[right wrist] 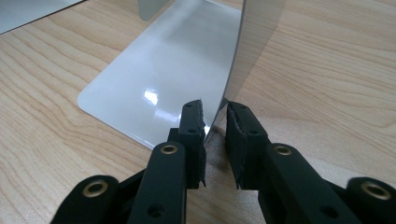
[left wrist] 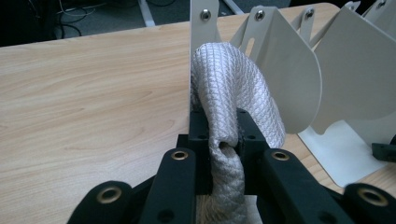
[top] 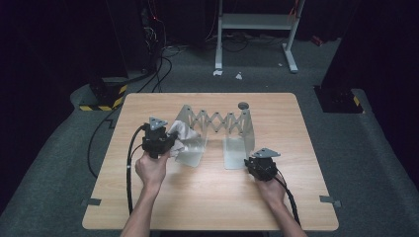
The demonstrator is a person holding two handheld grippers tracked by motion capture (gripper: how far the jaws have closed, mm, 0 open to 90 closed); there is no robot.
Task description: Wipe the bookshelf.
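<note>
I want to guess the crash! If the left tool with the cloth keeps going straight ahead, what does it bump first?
Probably the rack's nearest white plate. The left tool is shut on the cloth, which already bulges up against that plate, so the cloth would press into it first. Exact depth is hard to judge.

white waffle-weave cloth (left wrist: 233,88), pale wood-grain table (top: 207,197), grey rack (top: 217,123)

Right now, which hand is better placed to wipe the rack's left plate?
Left. Its tongs already grip the cloth against that plate; the right tongs straddle the rack's other end plate.
</note>
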